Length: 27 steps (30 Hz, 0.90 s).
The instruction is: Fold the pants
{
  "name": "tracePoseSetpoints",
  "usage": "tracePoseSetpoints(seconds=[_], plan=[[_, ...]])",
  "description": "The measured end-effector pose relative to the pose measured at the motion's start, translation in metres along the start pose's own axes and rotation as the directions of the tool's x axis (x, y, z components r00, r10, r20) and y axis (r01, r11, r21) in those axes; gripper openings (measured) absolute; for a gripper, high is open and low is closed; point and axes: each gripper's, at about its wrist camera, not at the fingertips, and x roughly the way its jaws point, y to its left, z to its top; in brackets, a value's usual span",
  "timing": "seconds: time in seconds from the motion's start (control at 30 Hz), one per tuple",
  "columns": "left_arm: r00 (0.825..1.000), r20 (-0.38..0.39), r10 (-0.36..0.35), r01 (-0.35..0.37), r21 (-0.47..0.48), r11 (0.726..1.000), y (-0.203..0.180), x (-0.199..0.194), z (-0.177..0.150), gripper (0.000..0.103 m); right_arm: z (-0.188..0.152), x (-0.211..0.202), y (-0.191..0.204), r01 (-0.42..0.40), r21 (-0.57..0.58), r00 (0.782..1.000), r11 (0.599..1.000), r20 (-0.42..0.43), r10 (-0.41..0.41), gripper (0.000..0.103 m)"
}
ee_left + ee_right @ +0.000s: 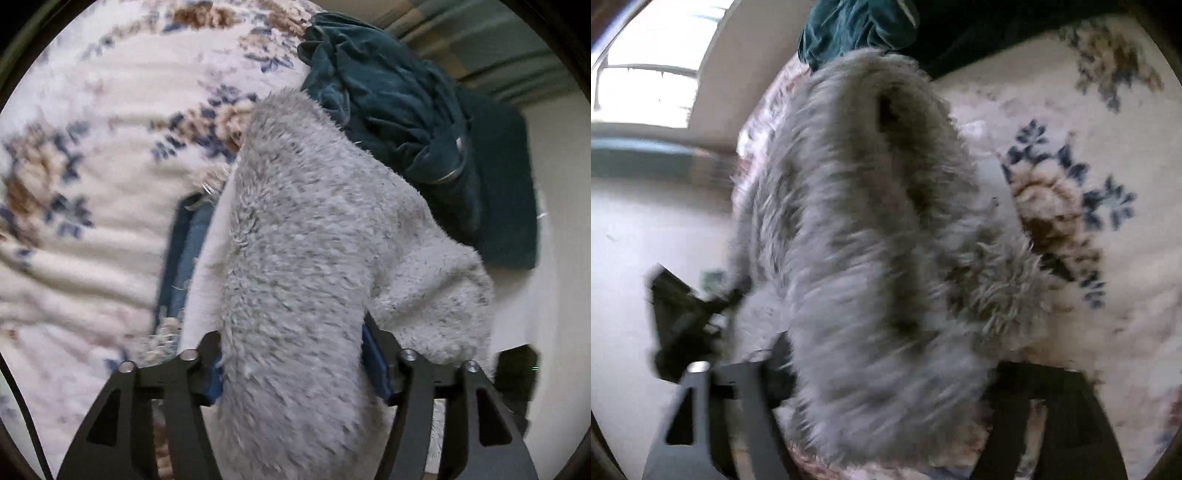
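Note:
Grey fluffy fleece pants (314,229) fill the middle of both views and hang from both grippers above a floral blanket (92,147). My left gripper (295,369) is shut on a thick bunch of the grey pants between its blue-padded fingers. In the right wrist view the grey pants (868,240) are blurred and bunched between the fingers of my right gripper (886,373), which is shut on them. The fingertips of both grippers are hidden by the fleece.
A crumpled dark teal garment (388,92) lies on a dark folded stack (506,184) beyond the pants, also at the top of the right wrist view (857,26). Blue jeans (184,251) lie under the pants. A bright window (646,74) is at the left.

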Motion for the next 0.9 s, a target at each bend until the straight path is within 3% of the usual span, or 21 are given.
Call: tracePoseSetpoints(seconds=[0.03, 0.1, 0.13, 0.17, 0.23, 0.3, 0.37, 0.47, 0.53, 0.63, 0.9], plan=[[0.996, 0.043, 0.075, -0.076, 0.034, 0.997, -0.01, -0.009, -0.003, 0.073, -0.003, -0.007, 0.008, 0.035, -0.021, 0.999, 0.999, 0.007, -0.035, 0.088], [0.979, 0.103, 0.174, -0.181, 0.067, 0.981, -0.014, -0.011, -0.004, 0.096, -0.01, -0.021, 0.023, 0.137, -0.078, 0.99, 0.987, 0.051, -0.134, 0.094], [0.968, 0.131, 0.214, -0.224, 0.065, 0.972, -0.018, -0.017, -0.008, 0.096, -0.016, -0.028, 0.033, 0.207, -0.114, 0.977, 0.972, 0.083, -0.199, 0.095], [0.954, 0.158, 0.255, -0.268, 0.066, 0.961, -0.022, -0.025, -0.015, 0.096, -0.021, -0.036, 0.042, 0.277, -0.146, 0.958, 0.95, 0.113, -0.262, 0.096], [0.928, 0.179, 0.326, -0.342, 0.071, 0.937, -0.028, -0.034, -0.026, 0.097, -0.027, -0.056, 0.064, 0.464, -0.2, 0.882, 0.863, 0.195, -0.429, 0.096], [0.897, 0.203, 0.393, -0.416, 0.083, 0.906, -0.036, -0.044, -0.038, 0.097, -0.036, -0.079, 0.08, 0.524, -0.208, 0.846, 0.826, 0.244, -0.475, 0.096], [0.873, 0.23, 0.43, -0.462, 0.108, 0.881, -0.048, -0.058, -0.053, 0.097, -0.045, -0.097, 0.094, 0.552, -0.217, 0.826, 0.805, 0.278, -0.491, 0.096], [0.856, 0.256, 0.45, -0.49, 0.119, 0.864, -0.061, -0.08, -0.071, 0.097, -0.064, -0.129, 0.12, 0.575, -0.221, 0.806, 0.788, 0.319, -0.498, 0.096], [0.859, 0.264, 0.439, -0.481, 0.121, 0.868, -0.069, -0.098, -0.085, 0.097, -0.088, -0.189, 0.146, 0.574, -0.211, 0.802, 0.791, 0.339, -0.491, 0.096], [0.854, 0.294, 0.429, -0.482, 0.141, 0.865, -0.084, -0.126, -0.107, 0.097, -0.125, -0.239, 0.175, 0.581, -0.205, 0.792, 0.788, 0.368, -0.487, 0.096], [0.846, 0.356, 0.396, -0.49, 0.229, 0.841, -0.117, -0.205, -0.182, 0.097, -0.229, -0.327, 0.216, 0.574, -0.201, 0.772, 0.794, 0.455, -0.444, 0.096]])
